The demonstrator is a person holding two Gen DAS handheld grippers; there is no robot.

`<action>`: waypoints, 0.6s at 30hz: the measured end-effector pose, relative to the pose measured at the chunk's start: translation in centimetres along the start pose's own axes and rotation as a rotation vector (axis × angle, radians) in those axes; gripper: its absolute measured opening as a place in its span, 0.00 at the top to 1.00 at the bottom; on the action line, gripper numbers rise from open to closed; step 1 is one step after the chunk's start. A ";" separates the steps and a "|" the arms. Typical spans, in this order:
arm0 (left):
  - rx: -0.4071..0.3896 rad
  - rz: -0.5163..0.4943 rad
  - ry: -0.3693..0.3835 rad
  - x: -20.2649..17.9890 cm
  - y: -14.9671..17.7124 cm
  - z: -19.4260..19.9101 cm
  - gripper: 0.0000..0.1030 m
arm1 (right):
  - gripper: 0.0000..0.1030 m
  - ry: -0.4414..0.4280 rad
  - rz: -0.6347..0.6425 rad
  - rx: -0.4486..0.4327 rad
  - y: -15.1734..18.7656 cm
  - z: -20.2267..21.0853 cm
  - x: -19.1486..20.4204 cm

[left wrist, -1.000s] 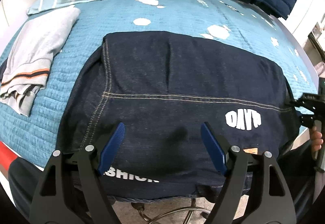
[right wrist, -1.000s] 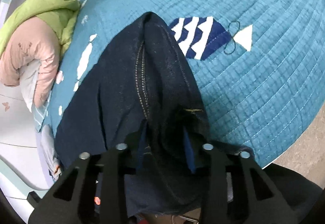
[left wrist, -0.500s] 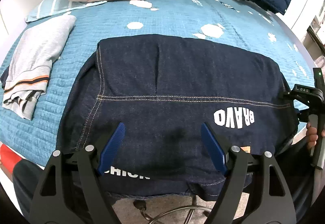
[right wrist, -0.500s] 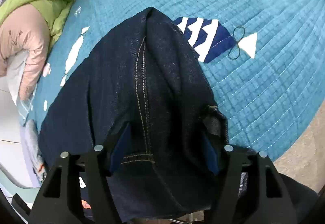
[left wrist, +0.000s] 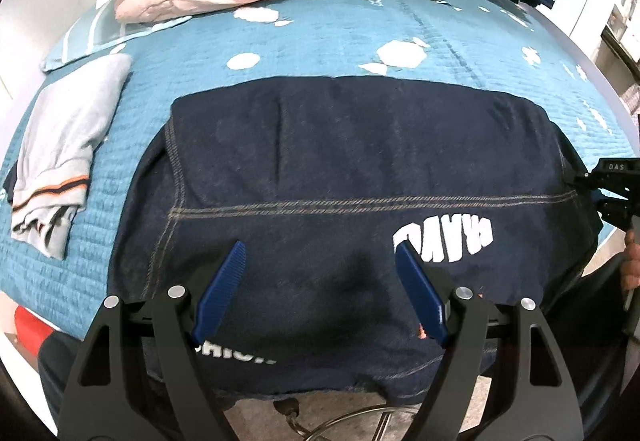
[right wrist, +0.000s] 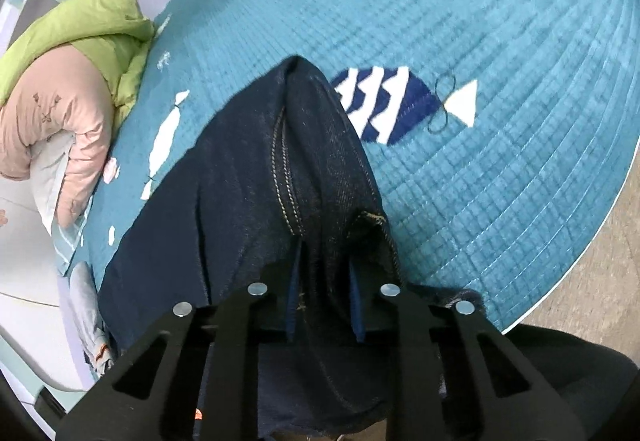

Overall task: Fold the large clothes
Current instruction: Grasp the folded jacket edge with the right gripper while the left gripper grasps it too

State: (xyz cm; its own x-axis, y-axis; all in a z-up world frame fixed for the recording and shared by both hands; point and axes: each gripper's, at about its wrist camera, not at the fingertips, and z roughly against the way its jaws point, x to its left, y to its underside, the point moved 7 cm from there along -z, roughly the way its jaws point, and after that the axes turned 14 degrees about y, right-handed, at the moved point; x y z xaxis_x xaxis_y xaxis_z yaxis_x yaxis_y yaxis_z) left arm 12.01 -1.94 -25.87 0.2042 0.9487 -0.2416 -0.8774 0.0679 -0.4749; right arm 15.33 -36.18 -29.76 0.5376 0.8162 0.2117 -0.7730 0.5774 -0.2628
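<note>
Denim garment (left wrist: pixel 352 169) on teal bedspread (left wrist: pixel 320 41), left gripper (left wrist: pixel 320 261) jaws wide, right gripper (right wrist: pixel 324 265) jaws closing on its edge

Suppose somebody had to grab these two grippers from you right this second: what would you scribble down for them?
Left gripper: open, hovering over the denim garment, holding nothing.
Right gripper: jaws closing on a bunched side edge of the denim garment; cloth is between the pads.
Garment: spread on the teal quilt, near edge hanging off the bed.
Done: it already lies doubled, with a straight far edge.
Left: left gripper takes its side, then fold again. Grey garment lies aside.
</note>
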 end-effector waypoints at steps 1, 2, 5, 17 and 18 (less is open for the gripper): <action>0.002 -0.002 0.004 -0.3 -0.4 -0.2 0.24 | 0.84 0.001 0.003 -0.013 -0.1 0.2 0.0; 0.002 -0.005 0.006 -0.6 -0.7 -0.4 0.24 | 0.85 -0.002 0.004 -0.019 -0.1 0.3 0.1; 0.002 -0.024 0.000 -1.7 -2.2 -1.2 0.24 | 0.86 -0.012 0.000 -0.022 -0.1 0.2 0.1; 0.042 0.000 0.006 -4.3 -10.1 -6.1 0.55 | 0.86 0.050 0.026 -0.012 -1.2 -1.2 -0.3; 0.042 0.013 0.000 -4.3 -10.8 -6.4 0.62 | 0.86 0.053 0.029 -0.011 -1.2 -1.3 -0.2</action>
State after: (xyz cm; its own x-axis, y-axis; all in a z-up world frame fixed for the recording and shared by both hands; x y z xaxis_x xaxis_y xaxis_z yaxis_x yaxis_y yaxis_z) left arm 23.41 -8.72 -25.09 0.1928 0.9496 -0.2470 -0.8974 0.0689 -0.4357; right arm 16.58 -36.99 -30.75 0.5321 0.8326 0.1539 -0.7852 0.5533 -0.2782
